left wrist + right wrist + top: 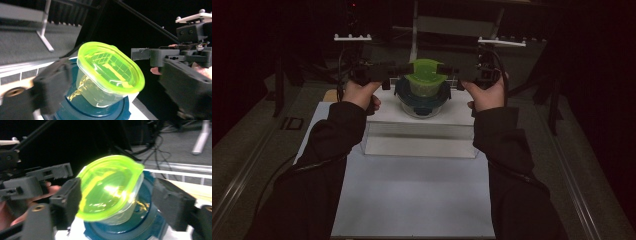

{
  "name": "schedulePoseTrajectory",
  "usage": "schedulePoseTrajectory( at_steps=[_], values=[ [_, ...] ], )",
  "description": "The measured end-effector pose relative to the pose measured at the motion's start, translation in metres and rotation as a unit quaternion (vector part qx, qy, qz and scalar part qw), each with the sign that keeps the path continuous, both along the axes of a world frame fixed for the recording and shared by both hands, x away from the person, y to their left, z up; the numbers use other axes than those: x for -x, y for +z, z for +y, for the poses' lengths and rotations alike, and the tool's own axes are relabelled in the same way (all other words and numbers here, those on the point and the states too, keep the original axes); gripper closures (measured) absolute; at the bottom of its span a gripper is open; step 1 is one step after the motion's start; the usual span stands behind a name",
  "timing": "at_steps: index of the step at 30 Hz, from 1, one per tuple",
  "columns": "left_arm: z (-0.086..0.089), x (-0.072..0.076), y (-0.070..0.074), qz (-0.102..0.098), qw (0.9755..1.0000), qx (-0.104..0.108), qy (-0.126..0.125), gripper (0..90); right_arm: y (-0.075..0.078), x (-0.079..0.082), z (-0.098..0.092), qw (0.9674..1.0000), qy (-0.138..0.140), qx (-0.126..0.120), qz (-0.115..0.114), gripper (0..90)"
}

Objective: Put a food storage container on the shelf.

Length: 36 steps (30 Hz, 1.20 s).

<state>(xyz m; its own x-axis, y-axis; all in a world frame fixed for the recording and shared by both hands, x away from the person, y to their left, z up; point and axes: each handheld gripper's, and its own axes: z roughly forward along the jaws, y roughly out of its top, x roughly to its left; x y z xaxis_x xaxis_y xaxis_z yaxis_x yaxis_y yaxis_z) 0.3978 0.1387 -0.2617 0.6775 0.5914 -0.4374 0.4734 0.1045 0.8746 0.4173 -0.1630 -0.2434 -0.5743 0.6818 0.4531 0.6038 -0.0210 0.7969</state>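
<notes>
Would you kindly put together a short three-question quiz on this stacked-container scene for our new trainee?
1. True or false: the green-lidded container sits on top of the blue-lidded container.
2. Which does the stack rest on? A) a clear box B) a wire rack C) the floor
3. Fill in: with the small container between them, the jaws of the left gripper and the right gripper stand ____.

Key: 1 true; 2 A; 3 open, their pads not pressing on it.
</notes>
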Motion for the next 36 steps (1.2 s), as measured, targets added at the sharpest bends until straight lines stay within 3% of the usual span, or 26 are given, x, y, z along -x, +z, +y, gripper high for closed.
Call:
schedulePoseTrajectory(
  at_steps=[2,6,9,21,30,33,36],
  values=[
    [0.002,0.006,-0.002,-0.005,0.9998,0.012,-0.012,3.3,-0.001,0.004,-0.002,1.0000,0.007,0.004,-0.002,20.7],
    [0.007,0.021,-0.005,-0.027,0.9995,-0.005,-0.017,1.6,-0.006,0.014,-0.006,0.9999,0.014,0.006,-0.007,20.1],
    [0.010,0.029,-0.007,-0.031,0.9993,-0.008,-0.021,1.6,-0.009,0.019,-0.007,0.9998,0.015,0.007,-0.010,20.0],
    [0.015,0.070,-0.047,-0.037,0.9978,-0.025,-0.050,1.6,-0.049,0.059,-0.015,0.9987,0.047,0.012,-0.014,20.1],
    [0.008,0.099,-0.086,-0.058,0.9945,-0.054,-0.068,2.8,-0.101,0.089,-0.023,0.9962,0.072,0.038,-0.031,20.3],
    [0.006,0.106,-0.104,-0.049,0.9940,-0.057,-0.080,2.7,-0.120,0.096,-0.026,0.9959,0.078,0.034,-0.031,20.3],
    [0.004,0.114,-0.121,-0.043,0.9926,-0.077,-0.084,2.7,-0.136,0.102,-0.028,0.9953,0.087,0.030,-0.028,20.3]
  ],
)
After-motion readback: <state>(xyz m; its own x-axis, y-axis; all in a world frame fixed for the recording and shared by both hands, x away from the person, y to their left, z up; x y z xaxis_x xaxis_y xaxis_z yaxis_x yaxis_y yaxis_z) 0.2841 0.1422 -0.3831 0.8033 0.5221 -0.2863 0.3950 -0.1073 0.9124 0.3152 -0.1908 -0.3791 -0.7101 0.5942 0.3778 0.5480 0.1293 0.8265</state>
